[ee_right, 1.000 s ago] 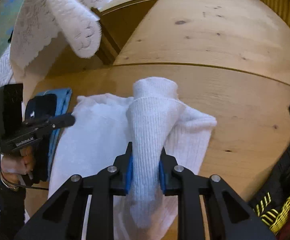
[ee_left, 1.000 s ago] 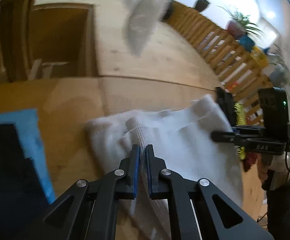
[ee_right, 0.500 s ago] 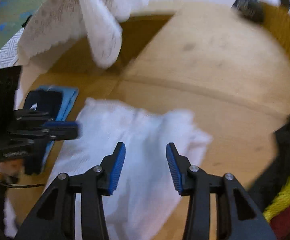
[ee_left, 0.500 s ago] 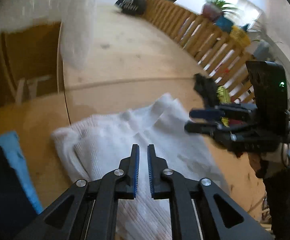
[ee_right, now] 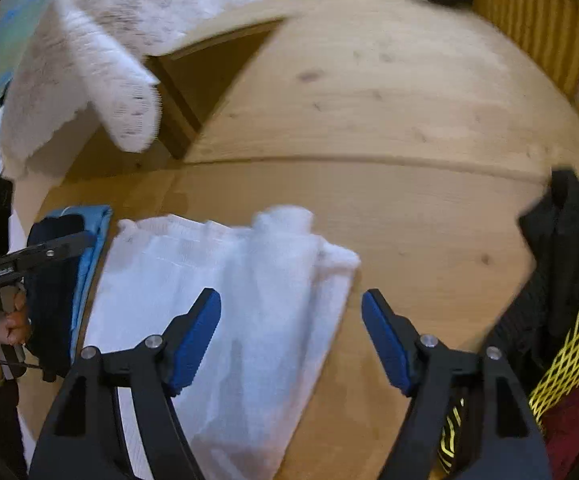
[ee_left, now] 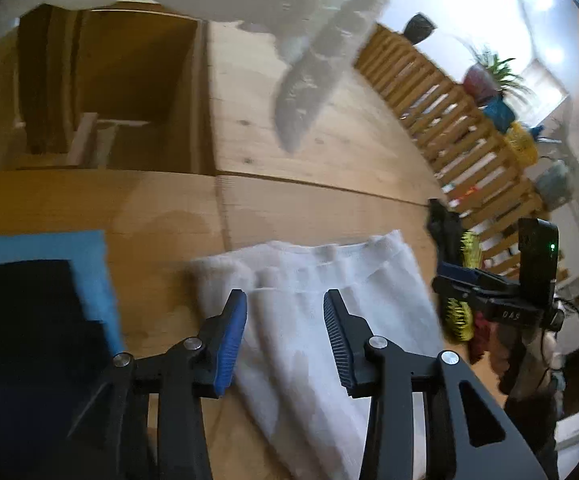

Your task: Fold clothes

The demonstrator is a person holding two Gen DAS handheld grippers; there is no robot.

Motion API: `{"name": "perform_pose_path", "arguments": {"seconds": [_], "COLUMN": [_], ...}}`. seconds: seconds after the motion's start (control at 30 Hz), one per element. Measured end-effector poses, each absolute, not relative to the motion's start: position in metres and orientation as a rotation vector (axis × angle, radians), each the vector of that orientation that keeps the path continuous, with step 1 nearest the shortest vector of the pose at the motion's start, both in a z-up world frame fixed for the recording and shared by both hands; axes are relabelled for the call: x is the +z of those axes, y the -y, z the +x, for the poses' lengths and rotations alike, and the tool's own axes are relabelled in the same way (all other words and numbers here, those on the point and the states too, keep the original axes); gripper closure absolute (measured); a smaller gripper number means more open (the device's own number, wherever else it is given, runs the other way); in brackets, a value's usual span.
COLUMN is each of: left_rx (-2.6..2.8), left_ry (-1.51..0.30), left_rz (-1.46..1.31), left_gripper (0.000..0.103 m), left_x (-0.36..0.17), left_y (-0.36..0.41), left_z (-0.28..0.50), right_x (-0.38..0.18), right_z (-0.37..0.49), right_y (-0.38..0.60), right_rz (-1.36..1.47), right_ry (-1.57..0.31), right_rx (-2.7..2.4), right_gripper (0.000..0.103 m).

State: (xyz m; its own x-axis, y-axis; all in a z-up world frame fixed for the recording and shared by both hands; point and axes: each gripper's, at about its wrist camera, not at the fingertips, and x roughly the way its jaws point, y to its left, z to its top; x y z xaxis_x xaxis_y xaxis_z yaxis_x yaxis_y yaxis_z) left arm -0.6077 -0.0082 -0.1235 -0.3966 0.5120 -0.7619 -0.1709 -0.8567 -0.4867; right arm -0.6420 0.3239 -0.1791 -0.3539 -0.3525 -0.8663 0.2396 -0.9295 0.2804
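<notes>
As both jaws opened empty above the white garment (ee_left: 321, 320), left hand-held gripper (ee_left: 285, 336) and right hand-held gripper (ee_right: 291, 336) risked letting its loose fold spring open, lower centre.

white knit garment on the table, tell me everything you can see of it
The white knit garment looks like soft ribbed wool, folded into a rough rectangle with a sleeve or flap laid lengthwise over its middle, leaving raised ridges. It lies flat on the wooden table, its left edge close beside a folded blue and dark pile. Both grippers, left and right, hover above it, opening, nothing pinched.
</notes>
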Motion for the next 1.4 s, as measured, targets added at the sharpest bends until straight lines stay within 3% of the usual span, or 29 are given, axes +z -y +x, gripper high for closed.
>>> {"name": "perform_pose_path", "arguments": {"seconds": [0.17,0.37,0.8,1.03,1.2,1.4], "left_rx": [2.262,2.261,2.254,2.252,2.299,2.334], "left_ry": [0.525,0.462,0.350,0.280,0.096,0.123], "left_rz": [-1.576,-1.615,-1.671,-1.696,-1.717,-1.743], "left_gripper": [0.062,0.049,0.042,0.038,0.035,0.035], "left_x": [-0.146,-0.153,-0.156,-0.157,-0.156,-0.155], "left_y": [0.012,-0.005,-0.026,-0.035,-0.047,-0.034], "left_z": [-0.616,-0.619,-0.630,-0.635,-0.633,-0.633], "right_x": [-0.205,-0.207,-0.213,-0.212,-0.212,-0.213], "right_z": [-0.654,-0.655,-0.661,-0.661,-0.653,-0.660], "right_y": [-0.338,-0.326,-0.321,-0.304,-0.282,-0.284], "right_rz": [1.620,1.637,1.644,1.645,1.624,1.669], "right_ry": [0.351,0.309,0.360,0.220,-0.033,-0.022], "right_rx": [-2.237,-2.223,-2.144,-2.191,-2.247,-2.229], "right_gripper": [0.031,0.031,0.029,0.029,0.029,0.029]}}
